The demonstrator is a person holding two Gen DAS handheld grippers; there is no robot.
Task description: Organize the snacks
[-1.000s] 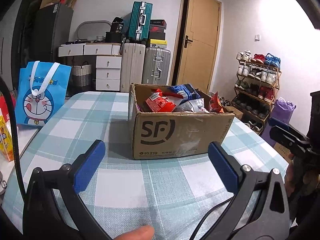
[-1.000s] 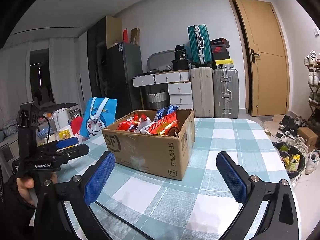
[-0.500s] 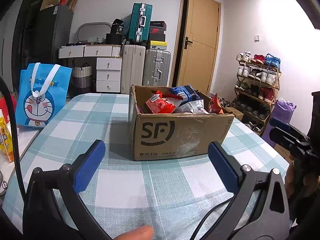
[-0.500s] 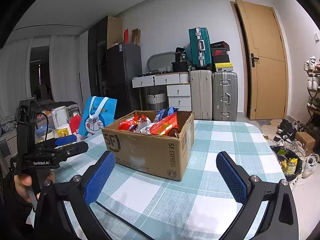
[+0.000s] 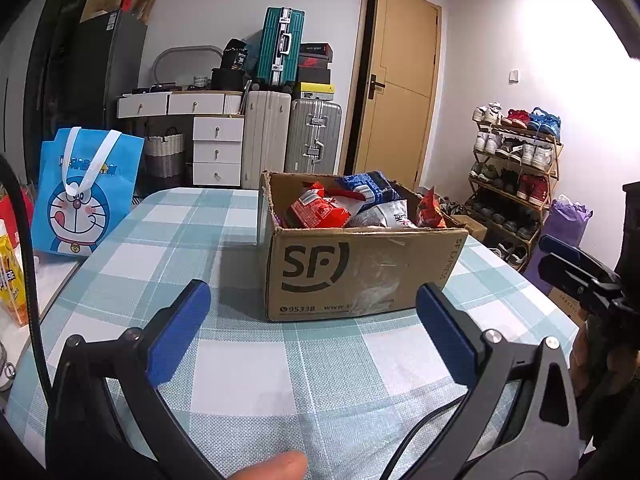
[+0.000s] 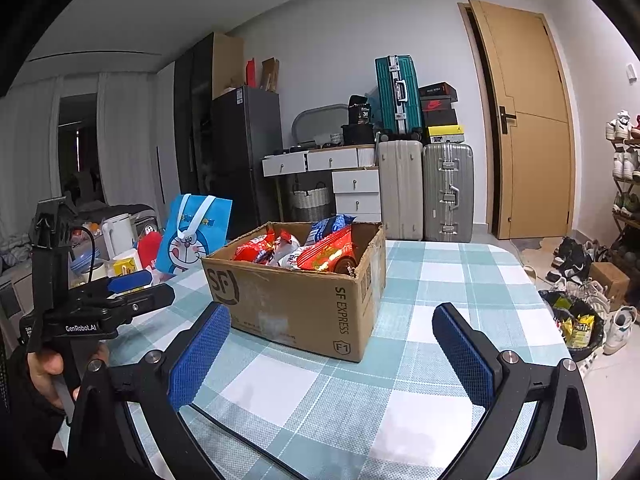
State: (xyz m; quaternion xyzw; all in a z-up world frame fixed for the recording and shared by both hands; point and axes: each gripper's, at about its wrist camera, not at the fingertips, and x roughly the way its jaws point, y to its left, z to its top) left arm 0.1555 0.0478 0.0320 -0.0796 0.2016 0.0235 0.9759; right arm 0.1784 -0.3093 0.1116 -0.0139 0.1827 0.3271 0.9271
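- I see both feeds evenly lit by soft indoor light from above; nothing is dim.
- The cardboard box (image 5: 360,272) throws only a faint shadow onto the counter (image 5: 240,360).
- A dull sheen sits on tape across the box front; the white wall (image 6: 328,48) looks bright, not blown out.
- Fisheye bending curves the door (image 6: 528,120) and ceiling lines, with black vignette at the corners.
- Focus is sharp throughout; I detect no motion blur.
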